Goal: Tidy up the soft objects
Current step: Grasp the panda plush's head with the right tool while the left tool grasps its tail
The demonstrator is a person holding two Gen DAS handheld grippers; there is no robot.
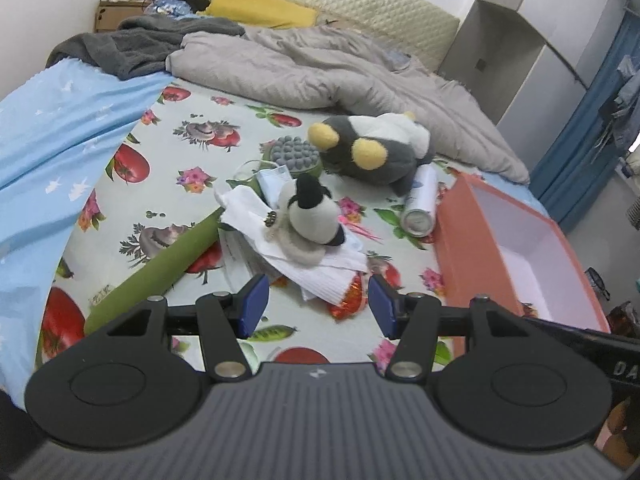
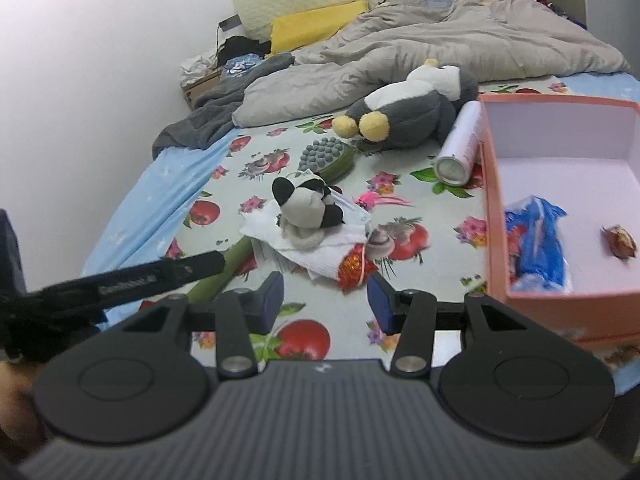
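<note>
1. The left tool hovers low over the bed, its blue-padded jaws spread apart with nothing between them; a fold of white cloth lies just beyond the tips
2. The right tool is likewise spread apart and empty, hanging over the floral sheet just short of a shiny red-orange wrapper
3. A small black-and-white plush sits on top of the white cloth, near the middle of the floral sheet; in the right wrist view the same plush rests on that cloth, with the wrapper touching the cloth's near edge
4. A larger grey-and-white plush with yellow feet lies on its side farther back, against the edge of the rumpled grey duvet
5. A green brush with grey nubs lies just beside the larger plush's feet
6. A white spray can lies on its side between the larger plush and the pink box
7. The pink box stands open on the right side of the bed; inside it are a crumpled blue packet and a small reddish-brown item, well apart from each other
8. A green roll lies diagonally on the sheet, its far end touching the cloth pile
</note>
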